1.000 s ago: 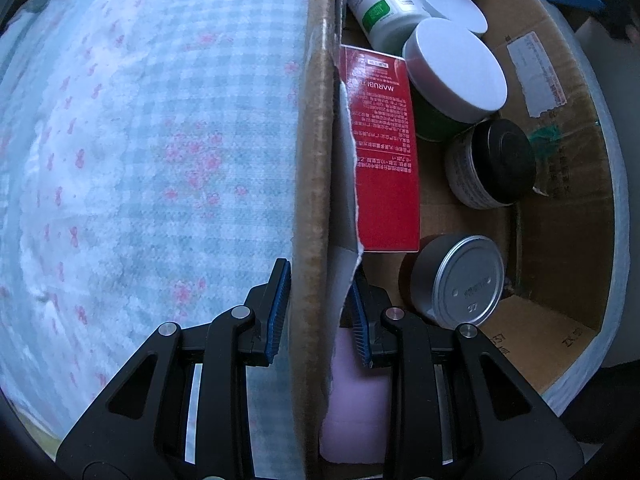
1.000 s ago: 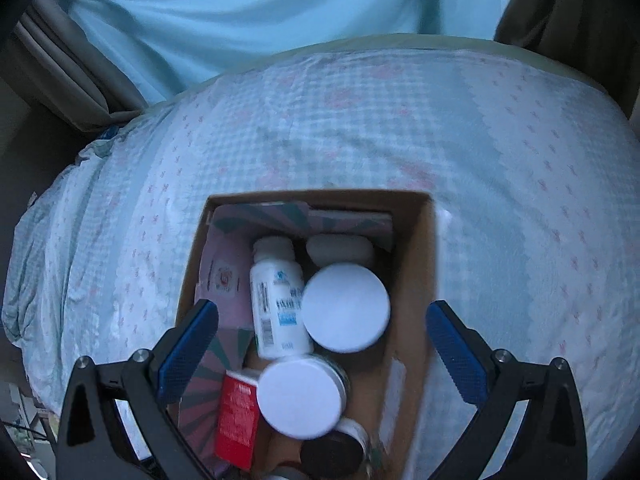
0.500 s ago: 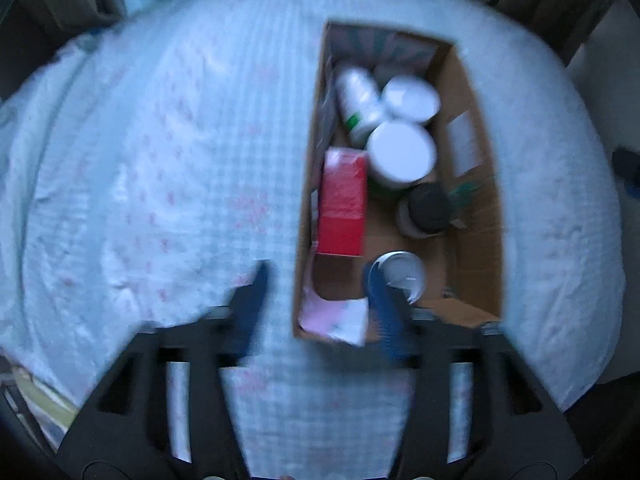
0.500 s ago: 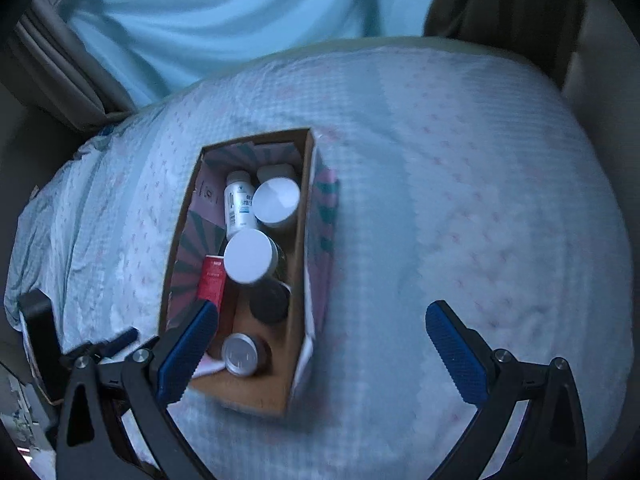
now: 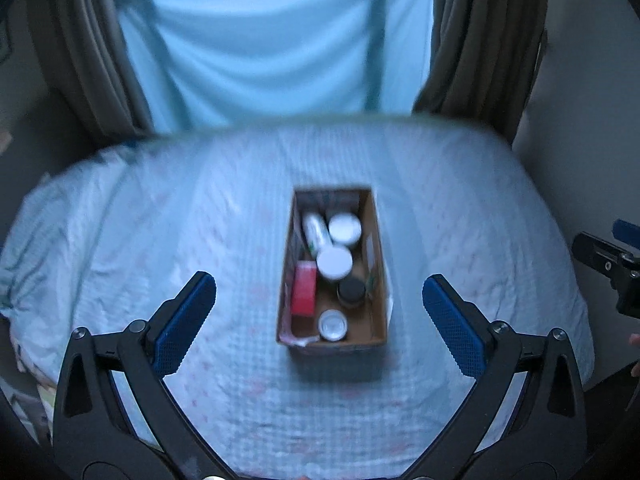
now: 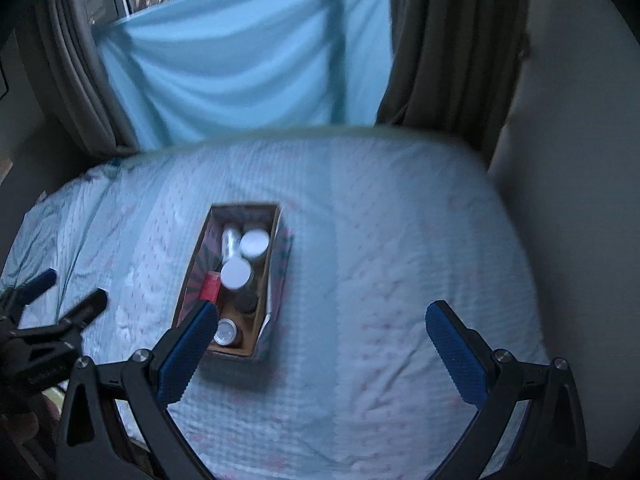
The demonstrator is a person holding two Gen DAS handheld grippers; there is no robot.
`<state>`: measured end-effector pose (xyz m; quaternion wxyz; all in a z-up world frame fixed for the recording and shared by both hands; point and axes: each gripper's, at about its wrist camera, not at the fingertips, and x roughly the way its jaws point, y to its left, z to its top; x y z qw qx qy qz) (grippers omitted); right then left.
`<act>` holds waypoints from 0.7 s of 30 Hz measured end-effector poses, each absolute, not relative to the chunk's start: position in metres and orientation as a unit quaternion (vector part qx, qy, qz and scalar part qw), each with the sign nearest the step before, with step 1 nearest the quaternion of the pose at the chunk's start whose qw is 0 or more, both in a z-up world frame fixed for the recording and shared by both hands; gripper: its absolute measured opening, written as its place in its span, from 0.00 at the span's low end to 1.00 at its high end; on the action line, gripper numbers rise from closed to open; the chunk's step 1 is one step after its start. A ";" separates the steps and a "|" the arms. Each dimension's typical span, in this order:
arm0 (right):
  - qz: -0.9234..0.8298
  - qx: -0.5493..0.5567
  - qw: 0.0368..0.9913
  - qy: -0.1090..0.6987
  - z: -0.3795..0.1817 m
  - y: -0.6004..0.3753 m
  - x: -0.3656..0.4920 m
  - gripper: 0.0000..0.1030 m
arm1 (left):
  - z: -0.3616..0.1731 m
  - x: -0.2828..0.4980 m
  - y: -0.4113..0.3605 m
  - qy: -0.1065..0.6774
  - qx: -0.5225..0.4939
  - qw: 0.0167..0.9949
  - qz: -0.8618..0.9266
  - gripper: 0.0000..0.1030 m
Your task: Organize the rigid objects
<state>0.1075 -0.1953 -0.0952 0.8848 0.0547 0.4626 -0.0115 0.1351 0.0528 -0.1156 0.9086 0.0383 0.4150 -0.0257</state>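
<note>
The open brown cardboard box point(image 5: 334, 268) sits in the middle of the pale blue checked bedspread point(image 5: 180, 240). It holds a flat red carton point(image 5: 304, 289), two white-lidded round jars point(image 5: 334, 261), a white bottle lying down point(image 5: 316, 230), a black-lidded jar point(image 5: 351, 290) and a silver tin point(image 5: 333, 325). The left gripper point(image 5: 319, 308) and the right gripper point(image 6: 322, 336) both hang above the bed, jaws spread wide and empty. A light blue curtain point(image 5: 272, 48) hangs behind.

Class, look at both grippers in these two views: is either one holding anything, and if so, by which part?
Nothing is held. The left gripper and the right gripper are both open and hang apart from the cardboard box on the bed.
</note>
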 end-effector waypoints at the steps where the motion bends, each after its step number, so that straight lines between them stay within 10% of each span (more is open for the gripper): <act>1: -0.019 0.055 0.889 0.454 -0.085 -0.199 0.100 1.00 | -0.105 0.129 0.052 0.405 0.037 0.913 -0.026 1.00; 21: -0.064 0.028 0.943 0.326 0.000 -0.204 0.027 1.00 | 0.001 0.049 0.031 0.273 0.026 0.960 -0.051 1.00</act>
